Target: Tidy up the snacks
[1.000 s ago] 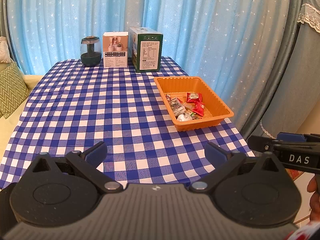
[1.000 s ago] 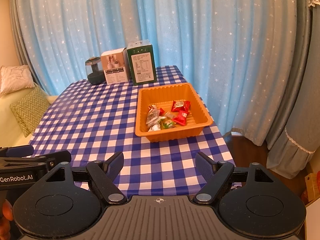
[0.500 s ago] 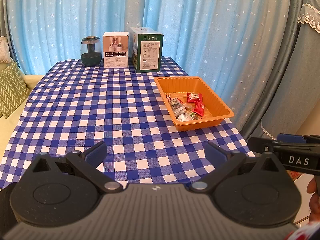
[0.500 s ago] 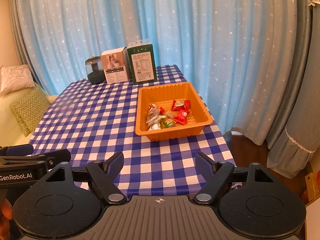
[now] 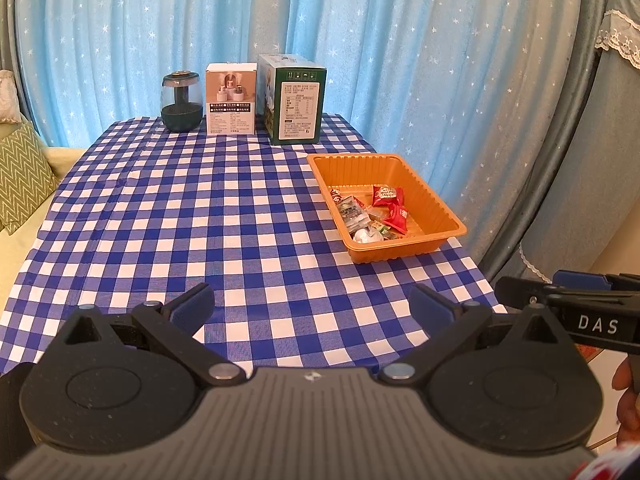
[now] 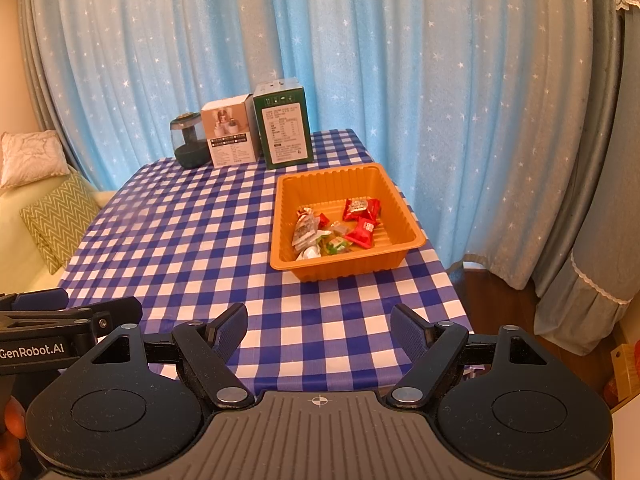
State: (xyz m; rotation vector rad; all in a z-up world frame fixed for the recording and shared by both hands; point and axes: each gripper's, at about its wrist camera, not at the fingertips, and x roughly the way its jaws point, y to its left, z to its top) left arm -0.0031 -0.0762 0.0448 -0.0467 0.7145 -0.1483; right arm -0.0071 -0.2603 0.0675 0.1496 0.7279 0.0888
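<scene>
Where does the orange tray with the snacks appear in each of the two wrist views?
Left wrist view: the orange tray is right of centre, near the table's right edge.
Right wrist view: the orange tray is just right of centre, nearer the middle.
Shared landmark: the green box stands behind the tray.

A blue checked tablecloth fills the middle of the frame. At its far edge stand a dark glass jar, a white box and a green box. Starred blue curtains hang behind; a zigzag cushion sits at far left.
</scene>
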